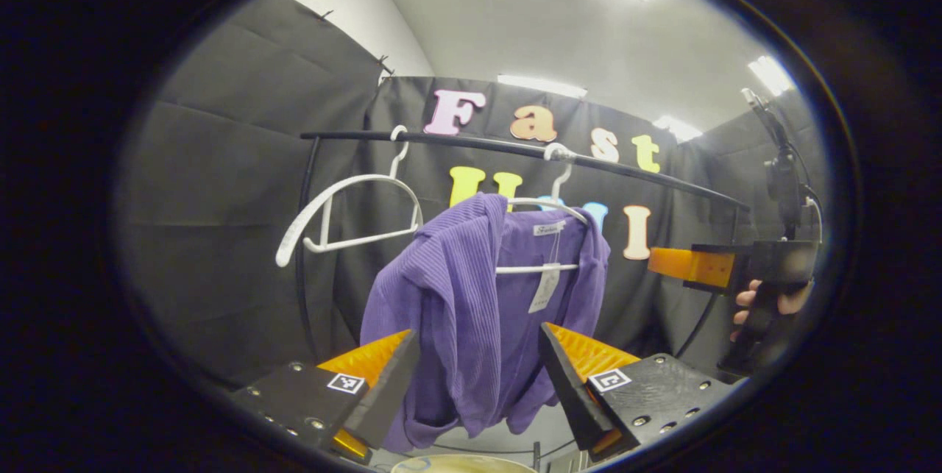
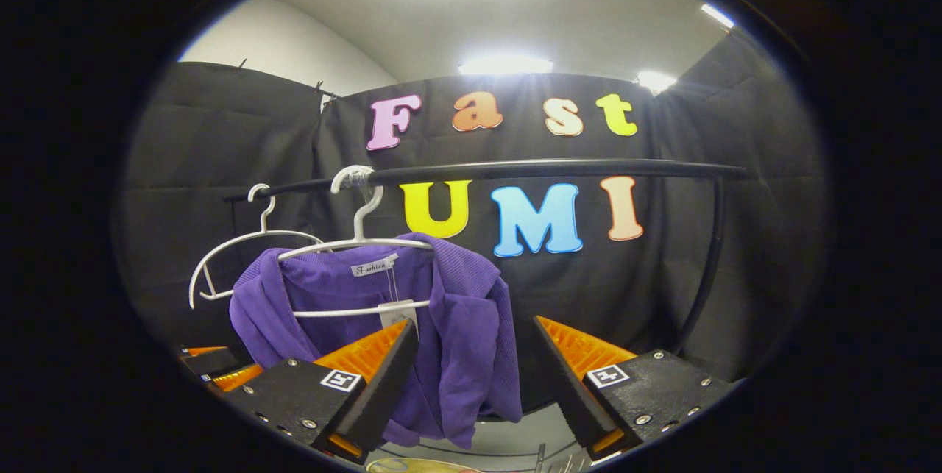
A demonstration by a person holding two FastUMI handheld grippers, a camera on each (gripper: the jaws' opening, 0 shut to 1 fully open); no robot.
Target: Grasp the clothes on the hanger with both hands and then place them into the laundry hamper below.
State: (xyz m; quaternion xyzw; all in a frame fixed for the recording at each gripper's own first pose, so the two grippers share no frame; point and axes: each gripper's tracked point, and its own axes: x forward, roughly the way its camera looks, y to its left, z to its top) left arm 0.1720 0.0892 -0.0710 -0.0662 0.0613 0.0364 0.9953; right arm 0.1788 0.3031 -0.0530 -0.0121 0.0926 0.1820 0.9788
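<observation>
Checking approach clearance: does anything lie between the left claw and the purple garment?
Nothing: in the left gripper view, the open left claw faces the purple garment hanging on its white hanger, with bare air between.

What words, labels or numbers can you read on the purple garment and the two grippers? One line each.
Neck label on the purple garment: small script, too small to read surely.
Hang tag: print blurred, unreadable.
Square marker on the left gripper: a black-and-white pattern, no words.
Square marker on the right gripper: likewise a pattern, no words.
</observation>
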